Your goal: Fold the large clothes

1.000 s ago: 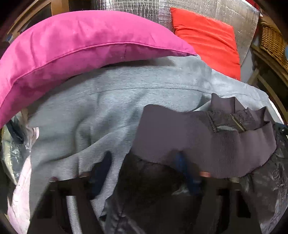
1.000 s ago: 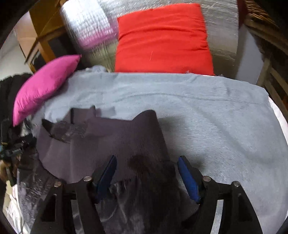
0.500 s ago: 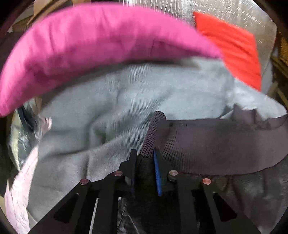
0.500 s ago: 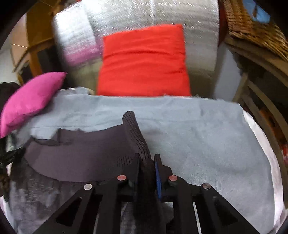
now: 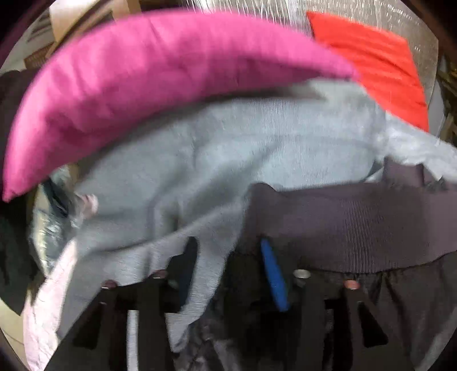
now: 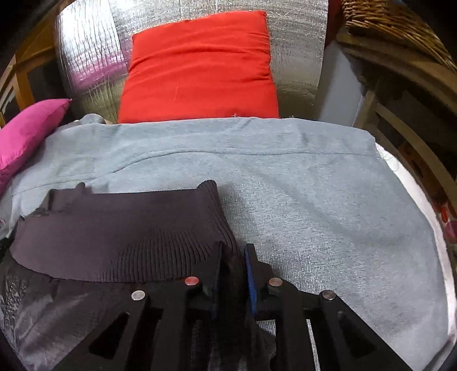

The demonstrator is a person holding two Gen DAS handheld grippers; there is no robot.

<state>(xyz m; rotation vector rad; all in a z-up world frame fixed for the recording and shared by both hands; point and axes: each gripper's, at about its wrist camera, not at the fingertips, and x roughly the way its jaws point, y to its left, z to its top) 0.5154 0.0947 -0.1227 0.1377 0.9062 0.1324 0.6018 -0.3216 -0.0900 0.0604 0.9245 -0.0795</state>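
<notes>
right tongs (image 6: 232,256): jaws nearly together at lower centre of the right wrist view, pinching the right end of the ribbed hem (image 6: 120,239) of the dark jacket (image 6: 57,308).
left tongs (image 5: 228,274): jaws stand apart and have just been opening; a tongue of the grey garment (image 5: 205,177) and dark cloth lie between them, and the pads press on neither.
dark jacket: lower half of both views, lying on the grey garment; its ribbed hem (image 5: 351,219) runs across the right of the left wrist view.
only in left wrist view: pink pillow (image 5: 137,74) filling the upper left, blurred; pale pink cloth (image 5: 45,308) at lower left.
only in right wrist view: the whole red cushion (image 6: 200,65) against silver foil (image 6: 88,57), and a wicker basket (image 6: 394,25) at upper right.
</notes>
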